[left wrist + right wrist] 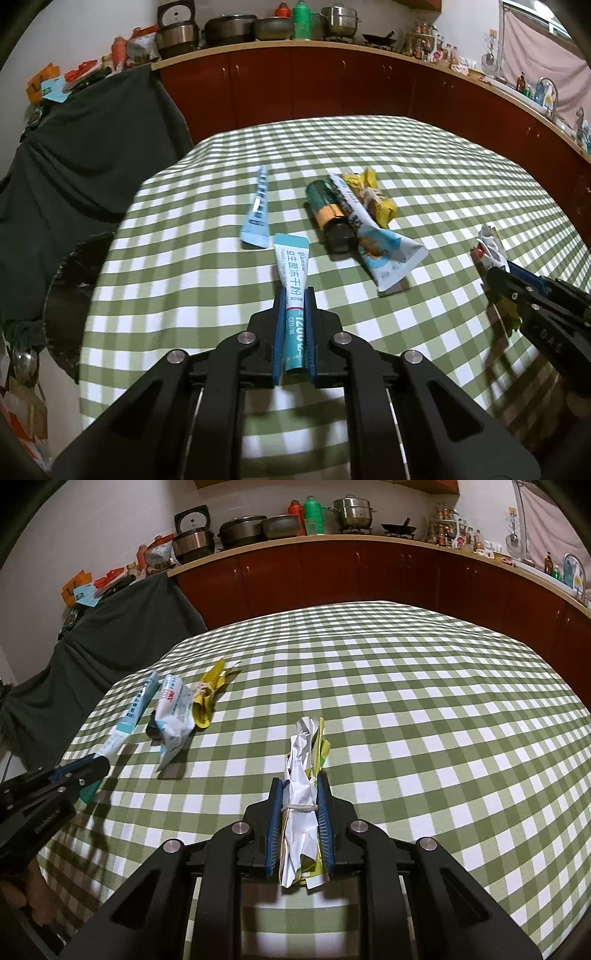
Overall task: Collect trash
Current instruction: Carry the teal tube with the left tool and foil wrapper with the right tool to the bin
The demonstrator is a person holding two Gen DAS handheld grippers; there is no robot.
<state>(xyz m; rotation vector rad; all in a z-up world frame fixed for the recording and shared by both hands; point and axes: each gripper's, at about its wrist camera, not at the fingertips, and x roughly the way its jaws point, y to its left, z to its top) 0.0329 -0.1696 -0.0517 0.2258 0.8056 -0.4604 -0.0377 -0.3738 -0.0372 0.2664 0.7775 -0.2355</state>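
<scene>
**Both claws loaded, four pieces left on the desk**

Your left claw (294, 295) is clamped on one teal-and-white sachet (291, 273), which sticks out forward past the fingertips, its front end over the checked cloth. Your right claw (300, 782) is clamped on one crumpled bundle of white and yellow-green paper (304, 760), tied round with a thin band.

Count on the desk (424, 155), all loose:
- one pale blue sachet (256, 210), flat, just ahead of your left claw and to its left
- one dark cylinder with green and orange bands (328, 218), lying on its side
- one white-and-blue wrapper (376, 243), draped against the cylinder's right side
- one yellow wrapper (376, 199), touching the white-and-blue one on its far side

These last three form one cluster, near the blue sachet but apart from it. Total trash in view: six.
</scene>
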